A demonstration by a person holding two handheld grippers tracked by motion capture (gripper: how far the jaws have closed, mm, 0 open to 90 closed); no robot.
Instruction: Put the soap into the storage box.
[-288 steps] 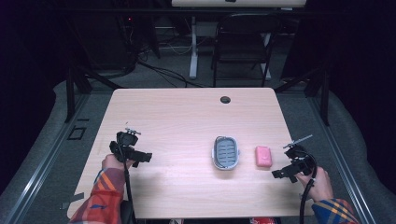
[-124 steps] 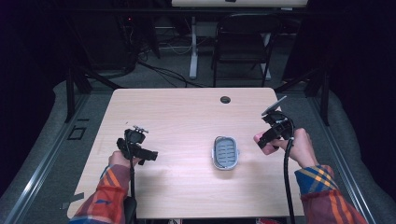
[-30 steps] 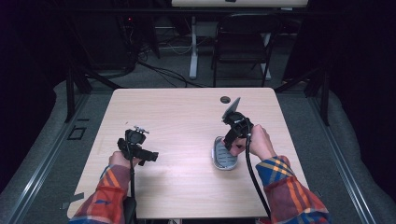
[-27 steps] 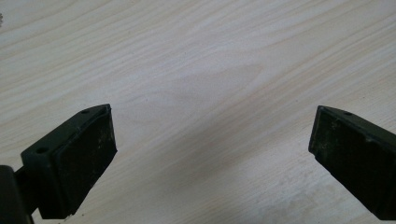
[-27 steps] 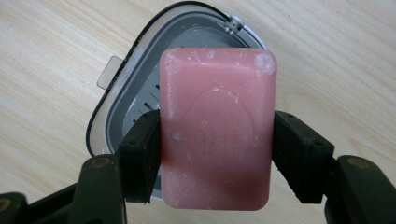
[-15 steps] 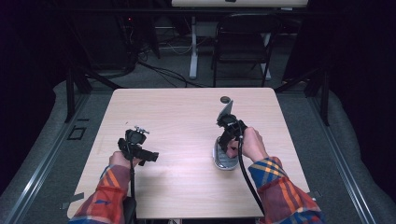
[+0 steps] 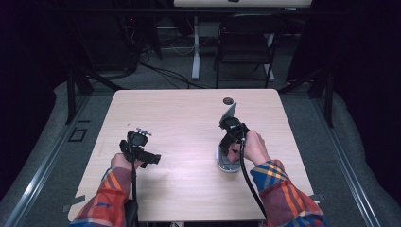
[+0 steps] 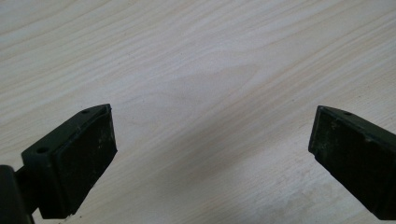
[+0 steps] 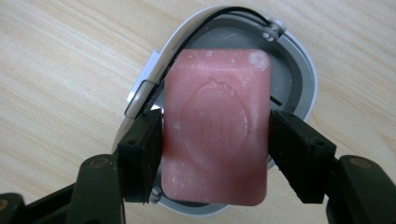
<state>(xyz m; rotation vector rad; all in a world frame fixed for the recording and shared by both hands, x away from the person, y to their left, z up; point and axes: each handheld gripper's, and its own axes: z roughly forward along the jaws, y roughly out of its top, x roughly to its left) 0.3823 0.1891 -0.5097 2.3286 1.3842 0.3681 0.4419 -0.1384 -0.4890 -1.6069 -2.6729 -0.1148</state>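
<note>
A pink soap bar [image 9: 217, 126] sits between the jaws of my right gripper [image 9: 216, 142], which is shut on its two long sides. Directly under the bar lies a grey oval soap dish [image 9: 299, 79] with a wire rack. In the high view my right gripper [image 7: 231, 142] points down over the soap dish [image 7: 226, 164] right of the table's middle; whether the bar touches the dish I cannot tell. My left gripper [image 7: 150, 157] hovers low at the table's left, open, its fingertips [image 8: 74, 161] wide apart over bare wood.
The light wooden table [image 7: 184, 118] has a small black round cap [image 7: 228, 100] near its far edge. A dark folding chair [image 7: 246, 47] and a white post stand beyond the table. Cables trail from both grippers toward the near edge.
My right gripper took the pink soap from the table's right side, carried it left and lowered it over the soap dish. The left gripper has stayed put.
</note>
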